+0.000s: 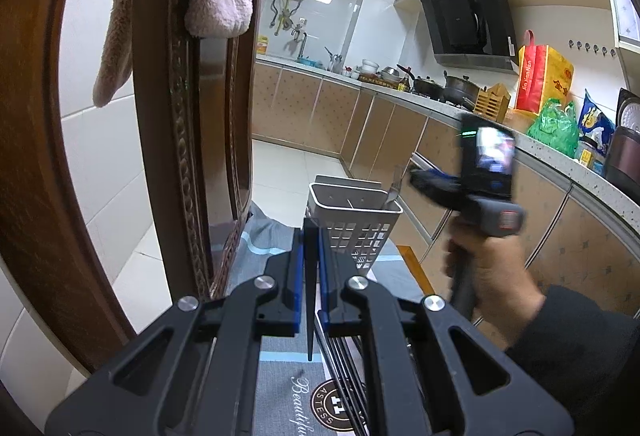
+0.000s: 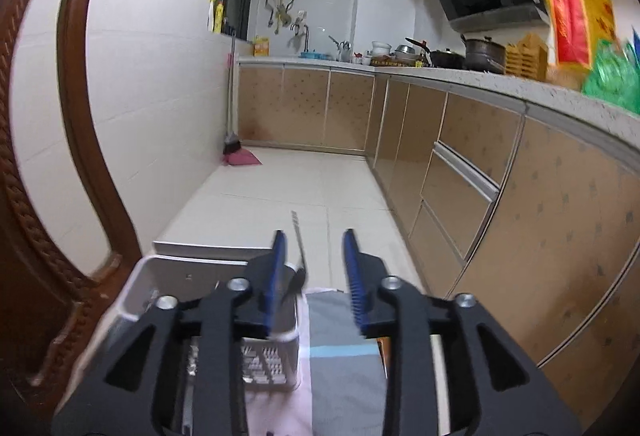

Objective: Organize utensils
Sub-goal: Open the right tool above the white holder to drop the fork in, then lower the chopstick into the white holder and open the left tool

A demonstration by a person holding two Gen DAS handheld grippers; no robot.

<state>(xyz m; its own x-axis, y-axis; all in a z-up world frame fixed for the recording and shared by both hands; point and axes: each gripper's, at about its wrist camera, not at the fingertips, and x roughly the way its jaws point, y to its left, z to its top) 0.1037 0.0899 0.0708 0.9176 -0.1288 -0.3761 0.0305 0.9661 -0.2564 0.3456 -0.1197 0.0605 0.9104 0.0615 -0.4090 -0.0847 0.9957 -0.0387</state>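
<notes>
Your left hand-held gripper [image 1: 311, 276] is clamped on a dark chopstick [image 1: 311, 300], upright for dropping into the utensil caddy [image 1: 352, 220] just ahead on the tabletop [image 1: 280, 388], while your right hand-held gripper [image 2: 314, 276] hangs spread apart over the caddy, where a fork [image 2: 298, 260] stands.

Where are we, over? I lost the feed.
Left gripper shut on dark chopstick. Right gripper open above caddy, fork standing inside. Nothing blocking.
</notes>
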